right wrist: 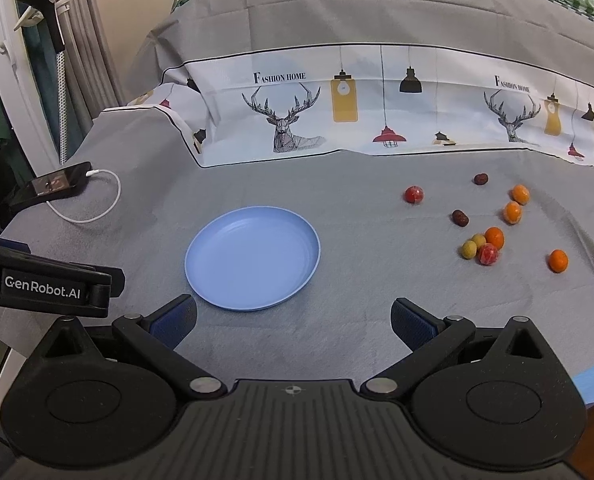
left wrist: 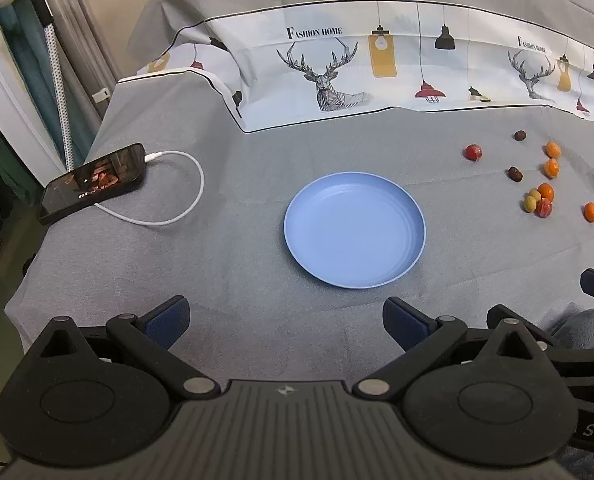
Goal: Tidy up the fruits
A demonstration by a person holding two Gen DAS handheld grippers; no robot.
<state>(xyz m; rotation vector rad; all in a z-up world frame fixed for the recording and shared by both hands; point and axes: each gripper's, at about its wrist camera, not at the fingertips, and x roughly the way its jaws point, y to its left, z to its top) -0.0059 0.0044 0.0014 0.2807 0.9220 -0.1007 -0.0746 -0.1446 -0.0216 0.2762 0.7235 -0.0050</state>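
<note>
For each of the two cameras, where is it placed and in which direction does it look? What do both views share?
Left wrist: sits on the left gripper, looks forward over the grey cloth at the blue plate; its open fingers show, fruits far right.
Right wrist: sits on the right gripper, faces the same way; its open fingers show, and the left gripper's body at the left edge.
Shared: plate, phone, scattered fruits, deer-print cloth.

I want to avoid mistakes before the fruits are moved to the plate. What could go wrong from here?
1. The small round fruits, like the orange fruit lying apart, may roll on the grey cloth when pinched.
2. Two green fruits and a red fruit touch each other; grasping one may push the others.
3. The blue plate has a low rim, so dropped fruit may roll out.
</note>
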